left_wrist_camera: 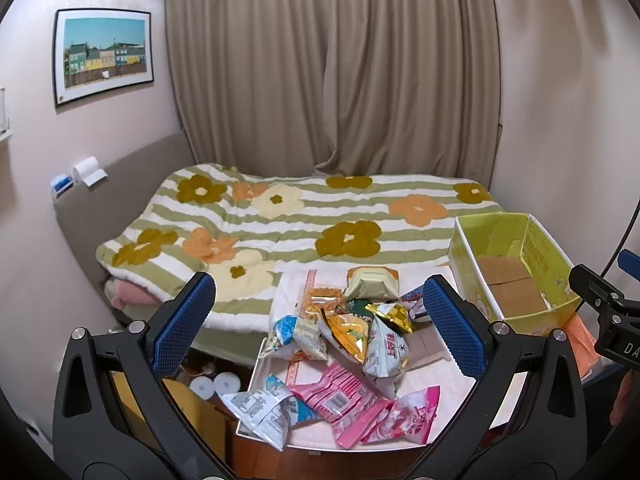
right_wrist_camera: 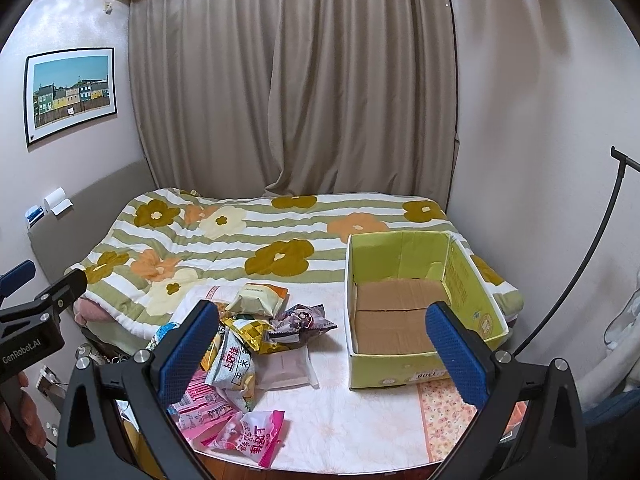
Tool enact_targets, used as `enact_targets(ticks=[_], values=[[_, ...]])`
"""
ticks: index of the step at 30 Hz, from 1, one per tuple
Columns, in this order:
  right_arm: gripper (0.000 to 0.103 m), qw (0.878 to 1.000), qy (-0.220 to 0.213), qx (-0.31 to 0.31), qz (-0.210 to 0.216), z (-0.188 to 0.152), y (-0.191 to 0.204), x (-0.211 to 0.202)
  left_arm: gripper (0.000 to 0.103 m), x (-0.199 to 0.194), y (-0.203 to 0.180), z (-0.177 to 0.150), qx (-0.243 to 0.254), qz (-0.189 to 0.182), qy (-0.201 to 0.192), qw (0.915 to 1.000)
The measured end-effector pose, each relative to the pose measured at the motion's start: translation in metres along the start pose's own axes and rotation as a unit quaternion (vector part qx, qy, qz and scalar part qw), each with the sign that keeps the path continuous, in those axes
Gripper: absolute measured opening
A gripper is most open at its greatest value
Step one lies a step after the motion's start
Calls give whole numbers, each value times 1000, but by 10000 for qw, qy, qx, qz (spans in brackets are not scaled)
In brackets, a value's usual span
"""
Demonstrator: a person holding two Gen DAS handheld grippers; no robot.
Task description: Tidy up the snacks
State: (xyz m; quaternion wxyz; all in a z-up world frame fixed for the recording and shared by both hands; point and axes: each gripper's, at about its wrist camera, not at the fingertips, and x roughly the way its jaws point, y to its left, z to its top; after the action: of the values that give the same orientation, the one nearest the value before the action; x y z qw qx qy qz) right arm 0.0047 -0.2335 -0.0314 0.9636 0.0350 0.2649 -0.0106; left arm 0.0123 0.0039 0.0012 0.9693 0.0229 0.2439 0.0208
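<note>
We hold both tools, left tool [left_wrist_camera: 318, 316] and right tool [right_wrist_camera: 322, 338], spread wide over the table [right_wrist_camera: 360, 412], snacks [right_wrist_camera: 256, 340] at nine o'clock of the box [right_wrist_camera: 424, 354].

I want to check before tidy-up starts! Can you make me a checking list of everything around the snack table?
Surface: white table with a pale flowery cloth, at the foot of the bed.
Job's things: pile of snack packets at the table's left; green cardboard box at the right, open, nothing in it.
Clutter: pink packets near the front edge.
Grippers: left tool open above the pile, holding nothing; right tool open, holding nothing.
Cables: thin black curved line along the right wall; cable or stand, cannot tell.
Surroundings: flowered quilt, beige curtains, framed picture.
</note>
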Motion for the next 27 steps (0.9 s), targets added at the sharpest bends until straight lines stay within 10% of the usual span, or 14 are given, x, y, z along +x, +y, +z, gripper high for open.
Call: enact_targets(ticks=[27], values=[[103, 9999, 4, 69, 93, -6, 1, -5, 103, 2, -1, -2, 12, -12, 66, 10000]])
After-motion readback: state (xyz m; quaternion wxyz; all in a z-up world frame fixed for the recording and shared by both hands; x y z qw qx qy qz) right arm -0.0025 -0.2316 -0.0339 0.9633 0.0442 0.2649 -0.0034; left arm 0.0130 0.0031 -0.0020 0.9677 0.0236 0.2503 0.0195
